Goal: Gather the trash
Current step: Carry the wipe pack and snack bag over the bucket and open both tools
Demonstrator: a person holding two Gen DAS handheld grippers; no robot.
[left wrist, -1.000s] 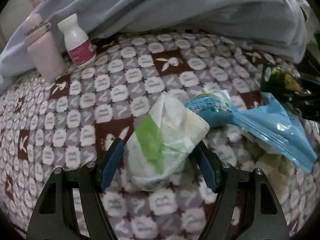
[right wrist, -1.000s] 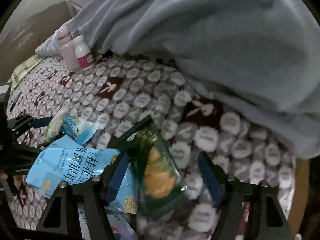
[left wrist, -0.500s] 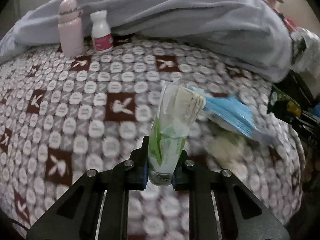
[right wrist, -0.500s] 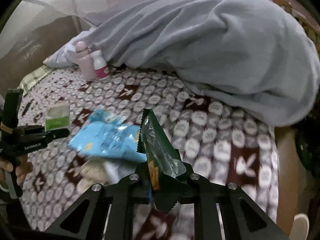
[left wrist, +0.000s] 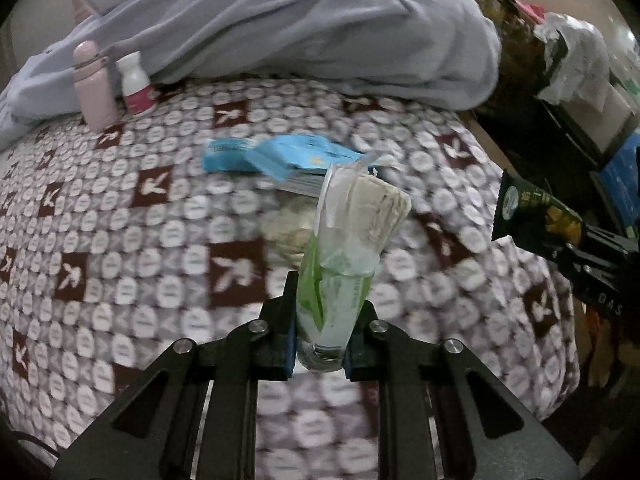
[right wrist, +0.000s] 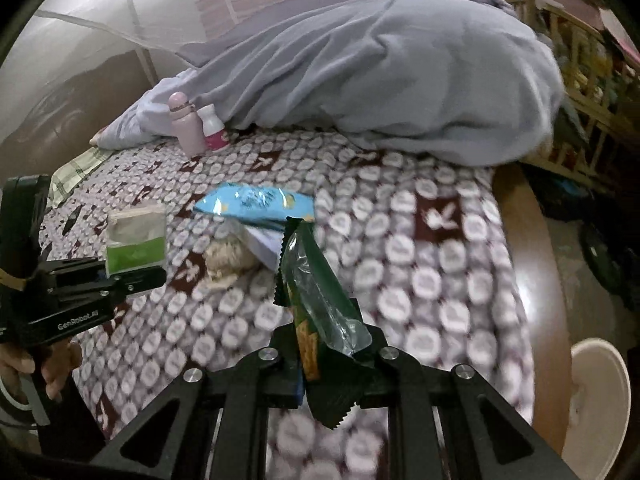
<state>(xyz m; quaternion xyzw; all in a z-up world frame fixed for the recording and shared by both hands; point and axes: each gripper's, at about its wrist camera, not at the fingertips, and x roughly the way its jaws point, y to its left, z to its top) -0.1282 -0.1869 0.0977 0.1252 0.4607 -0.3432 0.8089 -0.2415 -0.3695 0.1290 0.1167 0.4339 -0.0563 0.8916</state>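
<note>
My left gripper (left wrist: 320, 336) is shut on a green and white tissue pack (left wrist: 344, 256), held above the patterned bed cover (left wrist: 132, 240). From the right wrist view the same pack (right wrist: 136, 240) sticks out of that gripper (right wrist: 138, 276) at the left. A dark green snack wrapper (right wrist: 316, 300) is pinched in my shut right gripper (right wrist: 334, 364); it also shows at the right edge of the left wrist view (left wrist: 536, 216). On the bed lie a light blue wrapper (left wrist: 280, 156) (right wrist: 256, 202) and a crumpled beige wad (right wrist: 228, 260).
A pink bottle (left wrist: 94, 88) and a white bottle with a pink label (left wrist: 136, 84) stand by a grey blanket (left wrist: 300, 24). The wooden bed edge (right wrist: 536, 248) curves at the right, with a pale round object (right wrist: 596, 392) and cluttered shelves (left wrist: 580, 76) beyond.
Both grippers closed on their items, the left on the tissue pack and the right on the green wrapper, and lifted them off the bed, pulling back from the blue wrapper.
</note>
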